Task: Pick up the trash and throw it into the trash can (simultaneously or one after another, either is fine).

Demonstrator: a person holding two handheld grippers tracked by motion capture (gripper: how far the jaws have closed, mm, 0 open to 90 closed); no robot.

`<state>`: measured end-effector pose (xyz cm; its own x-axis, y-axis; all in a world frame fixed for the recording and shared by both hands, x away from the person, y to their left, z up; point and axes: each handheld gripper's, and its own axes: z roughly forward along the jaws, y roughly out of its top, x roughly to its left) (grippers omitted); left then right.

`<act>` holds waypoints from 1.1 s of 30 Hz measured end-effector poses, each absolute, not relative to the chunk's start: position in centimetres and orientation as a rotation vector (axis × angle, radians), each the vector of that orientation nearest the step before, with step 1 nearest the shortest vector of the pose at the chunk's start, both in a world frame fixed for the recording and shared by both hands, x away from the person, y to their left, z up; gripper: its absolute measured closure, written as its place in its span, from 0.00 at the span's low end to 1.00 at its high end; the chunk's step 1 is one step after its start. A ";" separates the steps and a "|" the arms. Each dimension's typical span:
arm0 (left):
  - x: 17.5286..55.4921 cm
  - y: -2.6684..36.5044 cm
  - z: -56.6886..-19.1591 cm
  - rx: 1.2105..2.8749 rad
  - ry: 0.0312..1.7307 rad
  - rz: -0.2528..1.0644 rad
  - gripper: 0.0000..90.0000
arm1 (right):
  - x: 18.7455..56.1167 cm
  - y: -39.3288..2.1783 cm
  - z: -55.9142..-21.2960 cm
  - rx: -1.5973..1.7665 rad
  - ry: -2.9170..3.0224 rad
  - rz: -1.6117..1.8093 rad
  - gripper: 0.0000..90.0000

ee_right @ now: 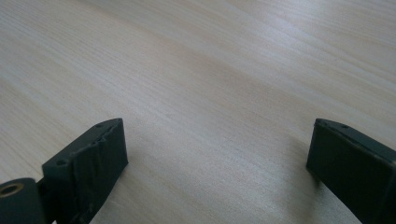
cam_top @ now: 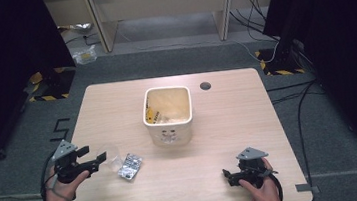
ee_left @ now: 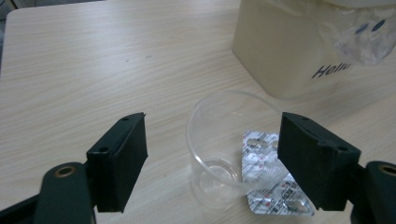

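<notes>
My left gripper [ee_left: 212, 154] jaws gape around a clear plastic cup [ee_left: 229, 144] on its side, pads not pressing. Its view shows a blister pack [ee_left: 273, 191] touching the cup, cream bin [ee_left: 280, 51] beyond. My right gripper [ee_right: 217, 149] is released over bare table [ee_right: 196, 70].

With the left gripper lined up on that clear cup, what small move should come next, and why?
Probably ease the left gripper a little farther forward, then close. The clear cup sits between its open jaws, one side near a pad, the other apart. The blister pack lies right beside the cup, so the grip should stay on the cup wall.
</notes>
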<state>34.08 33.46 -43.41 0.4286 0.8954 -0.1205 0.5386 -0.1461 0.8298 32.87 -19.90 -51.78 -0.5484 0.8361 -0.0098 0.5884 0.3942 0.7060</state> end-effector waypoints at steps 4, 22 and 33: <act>35.2 33.6 -43.9 1.831 1.250 0.510 0.30 | 32.9 -19.9 -51.8 1.231 2.294 0.941 0.06; 36.8 33.6 -45.5 1.886 1.230 0.463 0.65 | 32.9 -19.9 -51.8 1.230 2.297 0.942 0.05; 36.9 33.6 -45.9 1.904 1.197 0.415 0.90 | 32.9 -19.9 -51.8 1.230 2.299 0.943 0.05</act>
